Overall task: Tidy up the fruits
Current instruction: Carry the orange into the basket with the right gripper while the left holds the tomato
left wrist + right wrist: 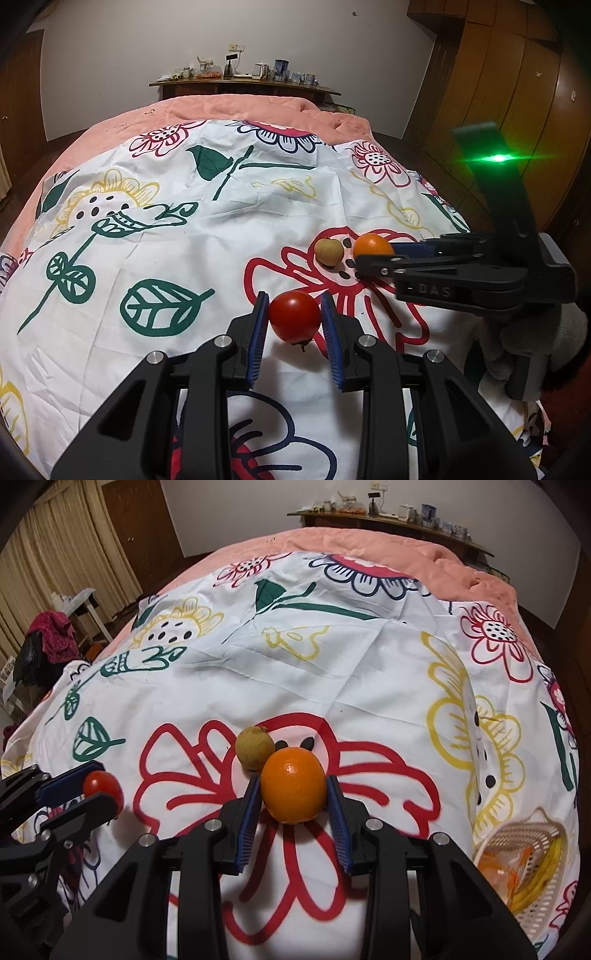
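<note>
A: That cloth (369, 686) is wild. White with big red, yellow and dark green flower outlines, over a salmon-pink bed cover (229, 107).

B: Yeah, and the fruit pops: glossy red tomato (294, 316), bright orange (294, 784), dull tan-brown longan (254, 752). Grippers are black with blue pads (259, 334). Basket (517, 834) is beige.

White walls (110, 55), wooden wardrobe (498, 92), cluttered shelf (243, 84), beige curtains (55, 554).
</note>
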`<state>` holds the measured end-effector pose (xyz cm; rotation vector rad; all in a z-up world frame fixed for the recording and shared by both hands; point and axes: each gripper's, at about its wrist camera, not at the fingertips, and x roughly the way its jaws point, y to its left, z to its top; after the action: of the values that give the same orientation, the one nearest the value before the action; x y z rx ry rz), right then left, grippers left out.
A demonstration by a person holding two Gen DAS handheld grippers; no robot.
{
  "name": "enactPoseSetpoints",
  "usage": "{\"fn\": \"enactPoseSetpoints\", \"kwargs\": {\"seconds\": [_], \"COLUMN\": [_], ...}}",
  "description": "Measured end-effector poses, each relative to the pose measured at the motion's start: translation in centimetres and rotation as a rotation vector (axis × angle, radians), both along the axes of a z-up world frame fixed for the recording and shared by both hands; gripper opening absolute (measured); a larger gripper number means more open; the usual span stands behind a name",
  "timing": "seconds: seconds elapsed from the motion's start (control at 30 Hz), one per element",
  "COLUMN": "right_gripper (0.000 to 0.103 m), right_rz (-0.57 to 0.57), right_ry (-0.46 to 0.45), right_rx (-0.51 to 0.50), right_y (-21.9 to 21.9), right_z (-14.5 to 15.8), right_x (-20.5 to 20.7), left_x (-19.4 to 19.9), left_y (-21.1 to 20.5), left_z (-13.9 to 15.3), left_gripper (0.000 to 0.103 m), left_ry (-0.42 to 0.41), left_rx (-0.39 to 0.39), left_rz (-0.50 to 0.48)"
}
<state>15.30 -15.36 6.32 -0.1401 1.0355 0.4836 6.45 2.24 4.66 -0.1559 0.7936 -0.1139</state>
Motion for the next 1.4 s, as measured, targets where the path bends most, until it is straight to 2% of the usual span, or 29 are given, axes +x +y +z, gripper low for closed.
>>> {"fn": "enactPoseSetpoints", "kwargs": {"seconds": [0.5,0.9,1.4], "right_gripper": [0.036,0.036,0.036], "right_rz": [-0.104,-0.248,-0.496], "right_ry": [-0.041,-0.089,-0.061], "right_rx": [0.127,0.192,0.173], "right_y": [-4.5,-11.1,-22.2], "right_z": [2.2,4.1,1.7], "right_x": [-3.5,-4.8,-6.8], "left_x": [-0.2,-0.6,-0.7], "left_y": [-0.9,-2.1,-4.1], "left_z": [0.0,0.3,0.6], "left_gripper": [0.029,0.029,0.029], "left_ry": [0.001,-0.004,-0.001], "left_rx": [0.0,0.008,0.03], "left_rz": [-0.013,-0.04,-0.079]}}
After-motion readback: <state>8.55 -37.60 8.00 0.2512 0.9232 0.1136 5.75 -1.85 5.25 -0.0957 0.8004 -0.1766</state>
